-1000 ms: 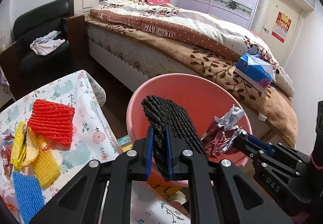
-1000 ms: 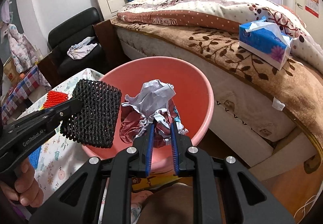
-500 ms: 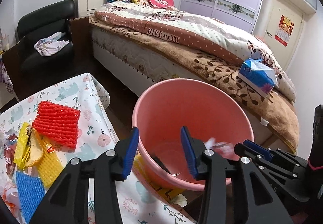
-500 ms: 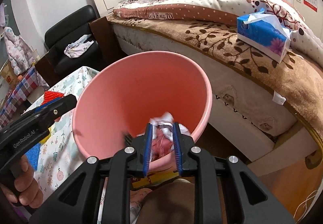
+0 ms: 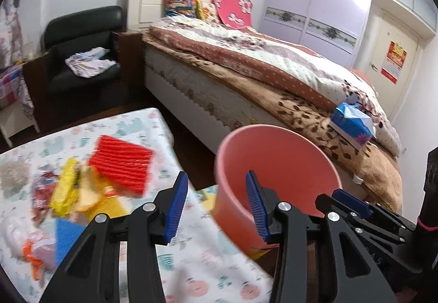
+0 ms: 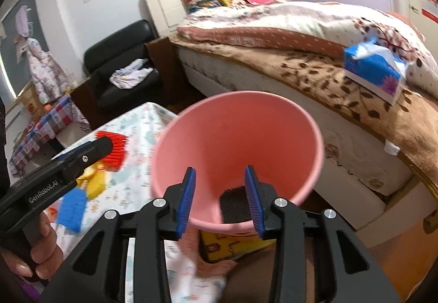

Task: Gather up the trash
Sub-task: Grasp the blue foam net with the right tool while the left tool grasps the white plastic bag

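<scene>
A pink bin (image 6: 273, 122) stands on the floor beside the table, and the black foam net (image 6: 235, 204) lies at its bottom. My right gripper (image 6: 220, 199) hangs over the bin's near rim, its jaws opening with nothing pressed between them. My left gripper (image 5: 216, 206) is open and empty, straddling the gap between the table's edge and the bin (image 5: 276, 155). On the table lie a red foam net (image 5: 120, 163), yellow foam nets (image 5: 65, 191), a blue foam net (image 5: 67, 237) and crumpled wrappers (image 5: 35, 242). The right gripper's tip (image 5: 353, 203) shows at the lower right.
The table wears a floral cloth (image 5: 131, 128). A bed (image 5: 273, 76) with a blue tissue box (image 5: 351, 128) runs behind the bin. A black armchair (image 5: 82, 48) holding a cloth stands at the back left. A yellow box (image 6: 232, 245) lies under the bin. A hand (image 6: 41, 251) grips the left tool.
The left gripper opened and dropped the black net into the bin; the right gripper let the crumpled paper go. Both pulled back and up, the left swinging toward the table.
</scene>
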